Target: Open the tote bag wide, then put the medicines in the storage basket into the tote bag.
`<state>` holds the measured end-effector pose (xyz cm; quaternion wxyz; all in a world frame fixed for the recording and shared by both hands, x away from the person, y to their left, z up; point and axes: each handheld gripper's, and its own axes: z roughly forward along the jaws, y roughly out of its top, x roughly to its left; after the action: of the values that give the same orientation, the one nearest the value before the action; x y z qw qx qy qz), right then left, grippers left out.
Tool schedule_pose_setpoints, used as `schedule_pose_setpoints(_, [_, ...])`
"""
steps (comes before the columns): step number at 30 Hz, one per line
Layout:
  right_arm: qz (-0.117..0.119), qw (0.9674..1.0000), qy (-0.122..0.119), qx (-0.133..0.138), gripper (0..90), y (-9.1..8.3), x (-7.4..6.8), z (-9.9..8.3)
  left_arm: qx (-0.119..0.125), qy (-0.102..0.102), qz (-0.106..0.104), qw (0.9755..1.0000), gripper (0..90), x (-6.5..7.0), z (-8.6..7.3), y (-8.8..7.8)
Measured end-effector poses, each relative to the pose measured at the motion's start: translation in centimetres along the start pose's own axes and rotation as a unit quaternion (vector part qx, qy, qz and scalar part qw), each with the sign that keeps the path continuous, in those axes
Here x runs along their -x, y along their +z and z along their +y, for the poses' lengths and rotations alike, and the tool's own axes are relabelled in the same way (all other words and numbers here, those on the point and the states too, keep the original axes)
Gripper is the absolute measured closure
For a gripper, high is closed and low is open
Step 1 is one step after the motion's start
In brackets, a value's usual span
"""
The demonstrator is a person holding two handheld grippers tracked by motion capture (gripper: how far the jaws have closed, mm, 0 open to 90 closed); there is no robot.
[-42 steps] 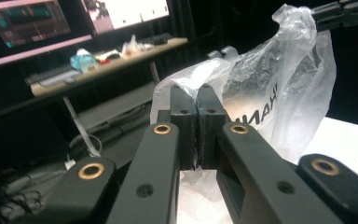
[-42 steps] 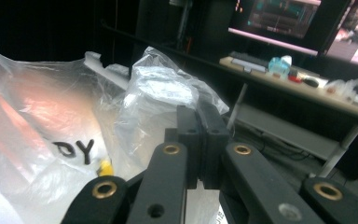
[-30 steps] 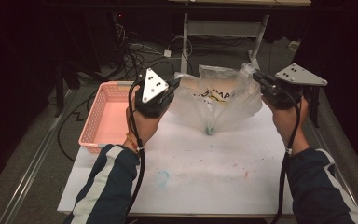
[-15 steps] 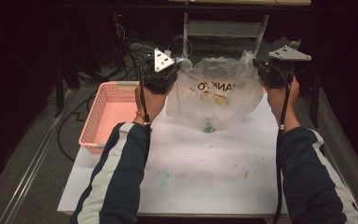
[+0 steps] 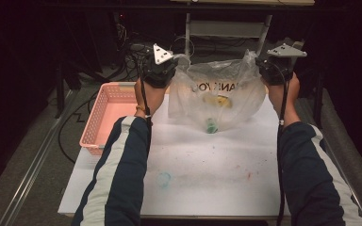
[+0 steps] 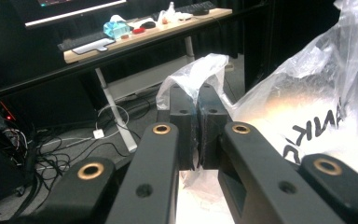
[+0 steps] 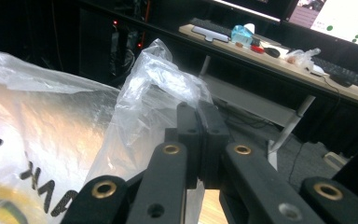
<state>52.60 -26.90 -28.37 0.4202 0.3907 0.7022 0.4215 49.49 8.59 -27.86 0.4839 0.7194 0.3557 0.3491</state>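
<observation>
bag (image 5: 217, 94) hung taut between left gripper (image 5: 162, 70) and right gripper (image 5: 273, 70), each clamped on a handle, likely so the contents stayed inside above the table (image 5: 202, 179).

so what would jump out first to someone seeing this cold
The clear plastic bag with black lettering, stretched between the left gripper and the right gripper at the far edge of the white table, each shut on a top corner. Next, the pink basket at the table's left, and something small and green at the bag's bottom.
</observation>
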Motion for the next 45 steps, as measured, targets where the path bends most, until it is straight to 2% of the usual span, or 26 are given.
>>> schedule_pose_setpoints(4, [0.007,0.9999,0.008,0.000,90.0,-0.1,0.4,0.7,0.005,0.007,0.004,1.0000,85.0,-0.2,0.9,-0.5])
schedule_pose_setpoints(8, [0.005,1.0000,0.002,0.002,90.0,-0.2,0.4,1.3,0.006,0.007,0.006,0.9999,84.9,0.0,1.2,-0.6])
schedule_pose_setpoints(12, [0.011,0.9998,0.016,-0.007,90.0,0.2,0.4,0.5,-0.006,0.005,0.003,1.0000,81.0,0.6,0.6,0.3])
schedule_pose_setpoints(20, [0.012,0.9995,0.019,-0.022,90.0,1.1,0.0,-0.8,-0.022,-0.001,0.000,0.9998,80.6,1.0,-0.7,1.8])
schedule_pose_setpoints(22, [0.008,0.9995,0.018,-0.024,90.0,1.3,0.1,-0.9,-0.028,-0.005,0.004,0.9996,74.7,0.9,-1.0,2.1])
schedule_pose_setpoints(24, [0.003,0.9995,0.017,-0.026,90.0,1.4,0.2,-1.0,-0.024,-0.013,0.013,0.9995,72.4,0.6,-1.1,2.1])
schedule_pose_setpoints(26, [-0.004,0.9994,0.008,-0.032,90.0,1.6,0.1,-1.1,-0.012,-0.022,0.020,0.9995,63.8,0.3,-1.2,2.0])
schedule_pose_setpoints(29, [-0.006,0.9993,0.012,-0.035,90.0,1.9,0.2,-1.3,-0.018,-0.026,0.019,0.9993,53.5,-0.1,-1.3,1.8])
schedule_pose_setpoints(31, [-0.008,0.9990,0.011,-0.042,90.0,2.0,0.3,-1.4,-0.020,-0.054,0.009,0.9983,46.3,-0.6,-1.5,1.4])
schedule_pose_setpoints(33, [-0.019,0.9986,0.001,-0.050,90.0,2.1,0.5,-1.5,-0.012,-0.056,0.014,0.9983,40.5,-1.1,-1.5,0.8])
schedule_pose_setpoints(34, [-0.021,0.9985,-0.001,-0.051,90.0,2.1,0.7,-1.6,-0.007,-0.064,0.012,0.9979,37.7,-1.5,-1.5,0.4])
schedule_pose_setpoints(38, [-0.029,0.9978,0.006,-0.060,90.0,2.1,1.3,-2.0,-0.009,-0.062,0.027,0.9977,31.8,-2.0,-1.6,-0.4])
schedule_pose_setpoints(40, [-0.033,0.9973,0.010,-0.064,90.0,2.2,1.5,-2.2,-0.008,-0.067,0.033,0.9971,31.7,-2.2,-1.8,-0.4])
schedule_pose_setpoints(42, [-0.040,0.9966,0.007,-0.072,90.0,2.4,1.8,-2.4,-0.018,-0.071,0.031,0.9968,31.8,-2.4,-2.1,0.0])
schedule_pose_setpoints(45, [-0.042,0.9956,0.014,-0.082,90.0,2.8,2.2,-3.0,-0.030,-0.062,0.029,0.9972,31.8,-2.0,-2.3,0.8])
